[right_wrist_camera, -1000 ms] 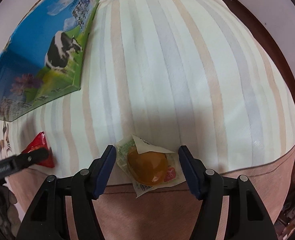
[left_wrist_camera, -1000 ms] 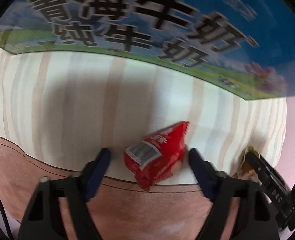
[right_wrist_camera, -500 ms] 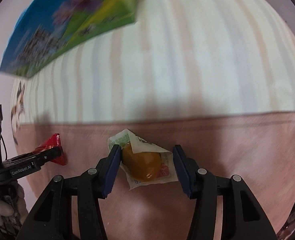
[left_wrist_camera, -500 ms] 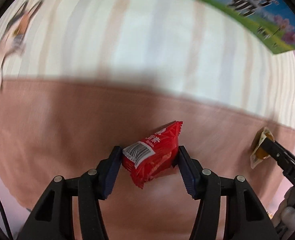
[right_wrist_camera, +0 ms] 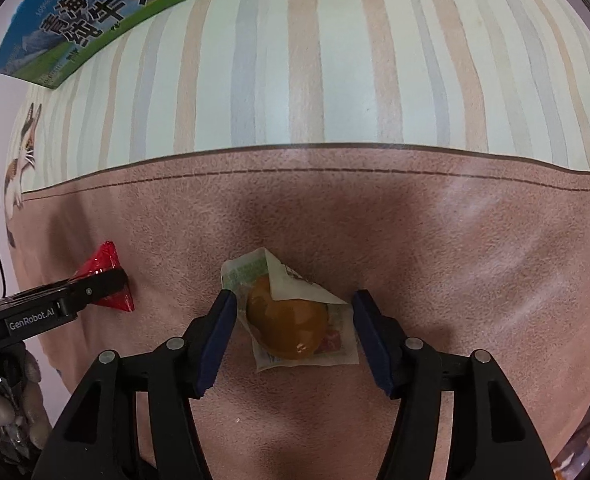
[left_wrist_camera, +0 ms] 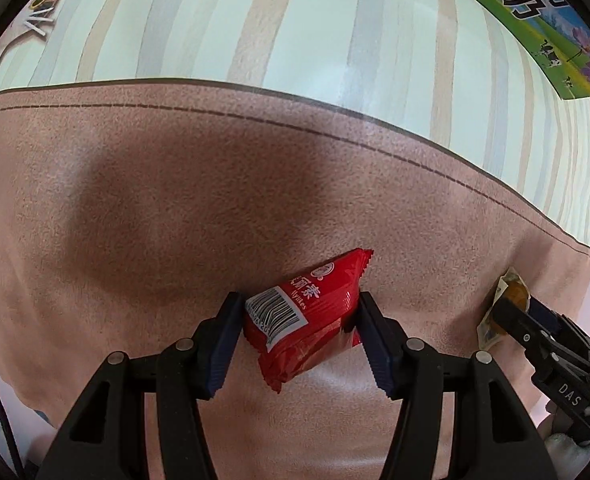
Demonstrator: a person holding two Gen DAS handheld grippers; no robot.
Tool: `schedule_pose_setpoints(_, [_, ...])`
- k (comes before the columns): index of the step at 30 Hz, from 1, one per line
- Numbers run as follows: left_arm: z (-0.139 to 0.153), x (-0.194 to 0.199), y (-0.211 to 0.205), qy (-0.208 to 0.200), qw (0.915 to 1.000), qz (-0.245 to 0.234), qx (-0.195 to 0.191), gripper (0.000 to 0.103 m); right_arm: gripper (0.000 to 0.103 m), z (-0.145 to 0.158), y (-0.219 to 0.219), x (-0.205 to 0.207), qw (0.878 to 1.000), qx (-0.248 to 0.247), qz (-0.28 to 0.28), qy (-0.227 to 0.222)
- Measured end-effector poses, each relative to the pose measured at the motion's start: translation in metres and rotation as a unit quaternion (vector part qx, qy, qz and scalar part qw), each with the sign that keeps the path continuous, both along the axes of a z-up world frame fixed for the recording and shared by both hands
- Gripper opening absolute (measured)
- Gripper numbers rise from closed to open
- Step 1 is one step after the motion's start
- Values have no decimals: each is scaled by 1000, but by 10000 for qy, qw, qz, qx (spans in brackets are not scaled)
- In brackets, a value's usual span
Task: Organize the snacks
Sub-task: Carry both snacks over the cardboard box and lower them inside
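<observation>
the left gripper (left_wrist_camera: 299,320) is clamped on the red snack packet (left_wrist_camera: 307,320) over the brown cloth (left_wrist_camera: 175,200). the right gripper (right_wrist_camera: 293,320), jaws just opening, straddles the orange jelly pack (right_wrist_camera: 291,328) lying there. judged next: releasing both.

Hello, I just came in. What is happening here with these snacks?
A person holds a gripper in each hand over a pink cloth. The left gripper is shut on a red snack packet. The right gripper's jaws have just been opening around a clear packet with something orange inside. A milk box lies farther back.
</observation>
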State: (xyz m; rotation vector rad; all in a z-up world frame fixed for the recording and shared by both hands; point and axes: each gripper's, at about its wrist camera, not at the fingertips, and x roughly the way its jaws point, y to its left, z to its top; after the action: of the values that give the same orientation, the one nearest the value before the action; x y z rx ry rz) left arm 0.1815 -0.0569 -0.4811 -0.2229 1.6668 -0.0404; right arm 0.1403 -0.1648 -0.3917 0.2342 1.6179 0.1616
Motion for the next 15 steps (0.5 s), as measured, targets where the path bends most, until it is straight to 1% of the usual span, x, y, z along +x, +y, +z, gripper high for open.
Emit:
schedule_pose_setpoints(1, [-3, -2, 6, -12, 10000, 9, -2, 54, 63, -1, 1, -1, 10000, -10, -18, 10])
schedule_pose_setpoints(3, [1, -7, 7, -54, 10000, -21, 22, 54, 63, -2, 2, -2, 10000, -72, 43, -3])
schedule_pose_setpoints(4, [3, -10, 7, -70, 10000, -37, 37, 54, 62, 1, 5, -1, 9999, -114, 62, -27])
schedule_pose_setpoints(5, [2, -16, 6, -83, 9999, -43, 48, 54, 57, 1, 8, -2, 9998, -194, 90, -64])
schedule_pose_setpoints(7, [2, -23, 11, -103, 9999, -69, 63, 52, 56, 4, 13, -5, 9993, -294, 179, -136])
schedule_pose_setpoints(9, [6, -25, 12, -106, 9999, -115, 40, 52, 55, 7, 15, -9, 9994, -268, 134, -197])
schedule_pose_setpoints(12, [20, -26, 13, -138, 9998, -167, 8, 51, 54, 14, 18, -17, 9994, -189, 59, -295])
schedule_pose_setpoints(15, [38, -26, 11, -253, 9994, -237, -69, 51, 54, 21, 19, -23, 9994, -51, 12, -349])
